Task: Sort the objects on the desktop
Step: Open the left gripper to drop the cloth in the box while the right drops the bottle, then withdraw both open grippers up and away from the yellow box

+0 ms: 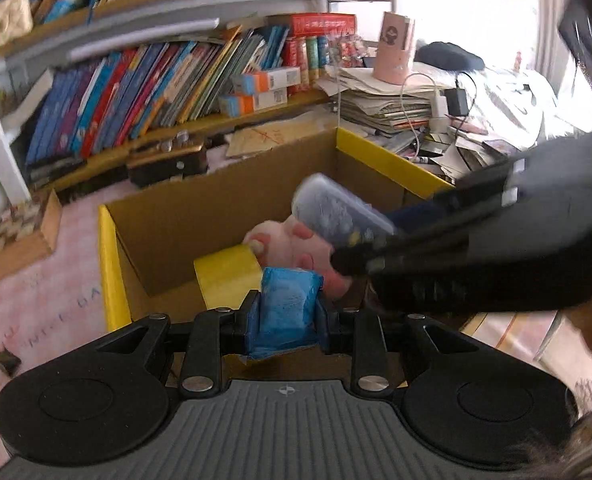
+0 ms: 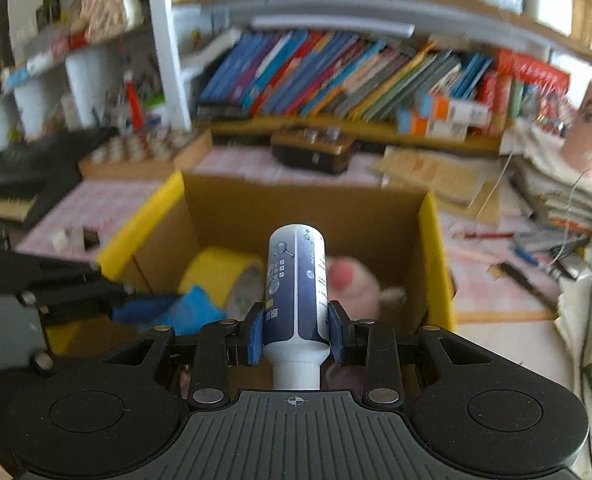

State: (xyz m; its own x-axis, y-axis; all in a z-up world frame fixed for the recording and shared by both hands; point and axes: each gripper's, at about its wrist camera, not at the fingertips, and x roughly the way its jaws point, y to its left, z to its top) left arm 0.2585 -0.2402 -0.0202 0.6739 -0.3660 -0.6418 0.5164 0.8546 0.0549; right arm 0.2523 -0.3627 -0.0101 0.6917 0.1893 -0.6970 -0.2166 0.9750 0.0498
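Note:
A cardboard box (image 1: 224,196) with yellow rim flaps stands open on the desk; it also shows in the right wrist view (image 2: 296,208). Inside lie a yellow tape roll (image 1: 228,276), also in the right wrist view (image 2: 224,276), and a pink plush toy (image 1: 296,244), also in the right wrist view (image 2: 352,284). My left gripper (image 1: 288,312) is shut on a blue packet (image 1: 286,308) over the box's near edge. My right gripper (image 2: 296,330) is shut on a white and dark blue bottle (image 2: 296,280) above the box; the bottle also shows in the left wrist view (image 1: 336,212).
Bookshelves (image 1: 156,80) full of books stand behind the box. A brown case (image 1: 168,160) lies behind it. Stacked papers, a pink cup (image 1: 396,48) and cables crowd the right side. A box of small jars (image 2: 144,152) and a black notebook (image 2: 24,176) sit left.

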